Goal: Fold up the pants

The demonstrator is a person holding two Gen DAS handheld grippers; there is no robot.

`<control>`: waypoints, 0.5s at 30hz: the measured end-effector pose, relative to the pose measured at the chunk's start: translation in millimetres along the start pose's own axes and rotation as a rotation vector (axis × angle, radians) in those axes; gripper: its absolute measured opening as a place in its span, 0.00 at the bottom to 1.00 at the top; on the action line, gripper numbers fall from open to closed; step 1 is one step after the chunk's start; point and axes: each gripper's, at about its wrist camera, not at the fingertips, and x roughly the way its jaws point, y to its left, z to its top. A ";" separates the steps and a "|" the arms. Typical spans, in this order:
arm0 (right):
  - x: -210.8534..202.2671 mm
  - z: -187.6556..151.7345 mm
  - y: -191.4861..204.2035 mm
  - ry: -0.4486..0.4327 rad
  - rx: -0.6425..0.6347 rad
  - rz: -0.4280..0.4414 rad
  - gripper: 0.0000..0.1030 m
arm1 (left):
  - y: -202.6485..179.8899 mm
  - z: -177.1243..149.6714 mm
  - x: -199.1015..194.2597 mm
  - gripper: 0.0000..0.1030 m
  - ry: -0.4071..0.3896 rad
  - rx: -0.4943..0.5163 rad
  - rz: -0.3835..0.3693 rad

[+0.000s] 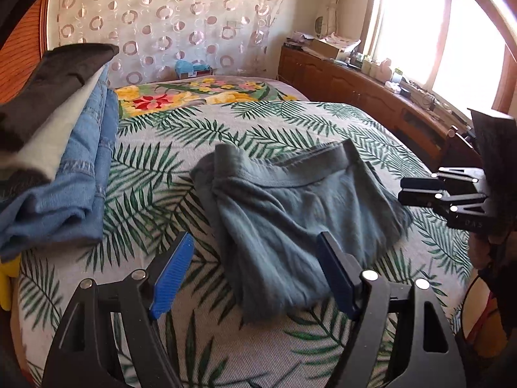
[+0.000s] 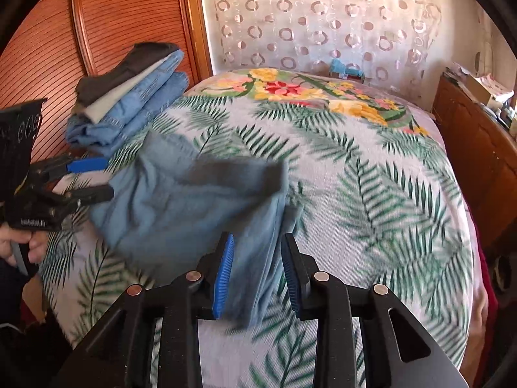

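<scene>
The grey-blue pants point(image 1: 290, 213) lie folded into a rough bundle on the leaf-print bedspread point(image 1: 181, 158), waistband at the far side. They also show in the right wrist view point(image 2: 181, 207). My left gripper point(image 1: 255, 274) is open, its blue pads on either side of the bundle's near end, above the fabric. My right gripper point(image 2: 257, 274) is open, with the bundle's near right edge between its pads, gripping nothing. The right gripper shows at the right edge of the left wrist view point(image 1: 420, 190), beside the pants.
A stack of folded jeans and dark and white clothes point(image 1: 55, 148) sits at the bed's left side by a wooden headboard point(image 2: 64, 32). A floral blanket point(image 1: 200, 93) lies at the far end. A wooden cabinet point(image 1: 371, 97) with clutter runs under the window on the right.
</scene>
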 end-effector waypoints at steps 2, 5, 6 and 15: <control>-5.5 -11.7 2.7 0.010 0.004 0.007 0.30 | 0.5 -8.3 -2.7 0.65 0.009 -0.013 -0.008; -10.3 -25.9 4.4 0.018 0.019 0.003 0.30 | 1.4 -20.0 -5.2 0.55 0.022 -0.027 -0.018; -10.1 -29.0 4.8 0.018 0.015 -0.004 0.30 | 1.6 -23.1 -5.5 0.54 0.023 -0.029 -0.019; -4.7 -42.7 3.1 0.007 0.051 0.002 0.30 | -3.1 -31.4 5.4 0.35 0.041 -0.011 -0.016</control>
